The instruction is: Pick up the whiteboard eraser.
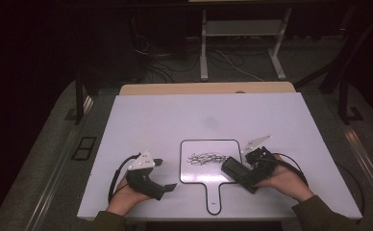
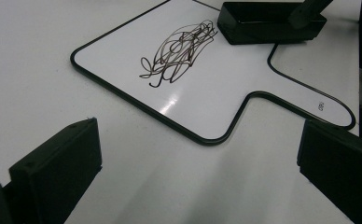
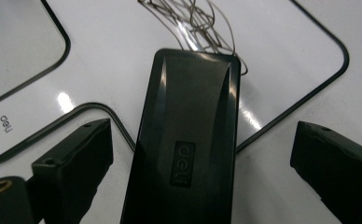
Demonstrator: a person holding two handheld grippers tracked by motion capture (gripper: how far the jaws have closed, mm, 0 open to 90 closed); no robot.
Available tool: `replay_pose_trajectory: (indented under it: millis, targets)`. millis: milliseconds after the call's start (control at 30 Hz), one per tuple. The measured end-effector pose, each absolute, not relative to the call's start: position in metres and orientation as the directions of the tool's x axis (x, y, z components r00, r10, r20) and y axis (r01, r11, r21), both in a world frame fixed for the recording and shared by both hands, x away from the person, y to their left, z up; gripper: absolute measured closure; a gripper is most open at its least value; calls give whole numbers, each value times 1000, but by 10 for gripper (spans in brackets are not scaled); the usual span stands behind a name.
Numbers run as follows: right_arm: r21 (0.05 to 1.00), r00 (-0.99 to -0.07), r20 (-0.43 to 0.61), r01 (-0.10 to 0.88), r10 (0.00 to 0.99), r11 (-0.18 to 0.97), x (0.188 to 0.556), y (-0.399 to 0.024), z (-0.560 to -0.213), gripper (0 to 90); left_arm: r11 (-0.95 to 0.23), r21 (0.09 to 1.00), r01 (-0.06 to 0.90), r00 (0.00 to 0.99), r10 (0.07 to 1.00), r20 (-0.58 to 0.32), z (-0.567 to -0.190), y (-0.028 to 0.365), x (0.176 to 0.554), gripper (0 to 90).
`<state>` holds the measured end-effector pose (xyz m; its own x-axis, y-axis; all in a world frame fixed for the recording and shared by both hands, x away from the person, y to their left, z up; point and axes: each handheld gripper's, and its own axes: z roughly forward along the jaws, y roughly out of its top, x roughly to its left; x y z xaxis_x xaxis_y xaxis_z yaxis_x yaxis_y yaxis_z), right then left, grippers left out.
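While the right gripper stands with its jaws wide on either side of the black eraser, clear gaps show between pads and eraser, so nothing is clamped yet; the eraser lies flat with its front end on the lower right part of the small whiteboard, just short of the scribble. From the high view the same gripper sits at the board's right edge, with the eraser pointing in toward the drawing. Over on the other side, the left gripper is also spread open and holds nothing, resting on the white table apart from the board's left edge. As for progress, I judge the wiping has barely begun, if at all: the tangle of black lines looks whole and dark, no cleaned streak shows, and the grip on the eraser is yet to be made. Readable writing: "deli" is embossed on the eraser's back, and "deli" is printed small on the board's handle; nothing else is legible
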<state>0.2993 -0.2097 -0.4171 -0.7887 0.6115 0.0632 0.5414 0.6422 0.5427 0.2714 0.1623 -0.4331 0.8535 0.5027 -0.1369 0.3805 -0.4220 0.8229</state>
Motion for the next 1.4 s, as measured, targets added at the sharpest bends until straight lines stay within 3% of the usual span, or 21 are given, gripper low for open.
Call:
replay_pose_trajectory:
  millis: [33, 933, 1400]
  targets:
    - [529, -786, 60, 547, 615, 649, 299, -209, -418, 112, -423, 822, 381, 853, 503, -137, -433, 162, 271, 0]
    - [461, -794, 33, 550, 607, 696, 293, -200, -426, 366, -428, 823, 373, 859, 494, -132, -433, 161, 271, 0]
    - [457, -797, -2, 537, 605, 709, 292, -199, -424, 382, -430, 823, 371, 862, 490, -133, -433, 160, 270, 0]
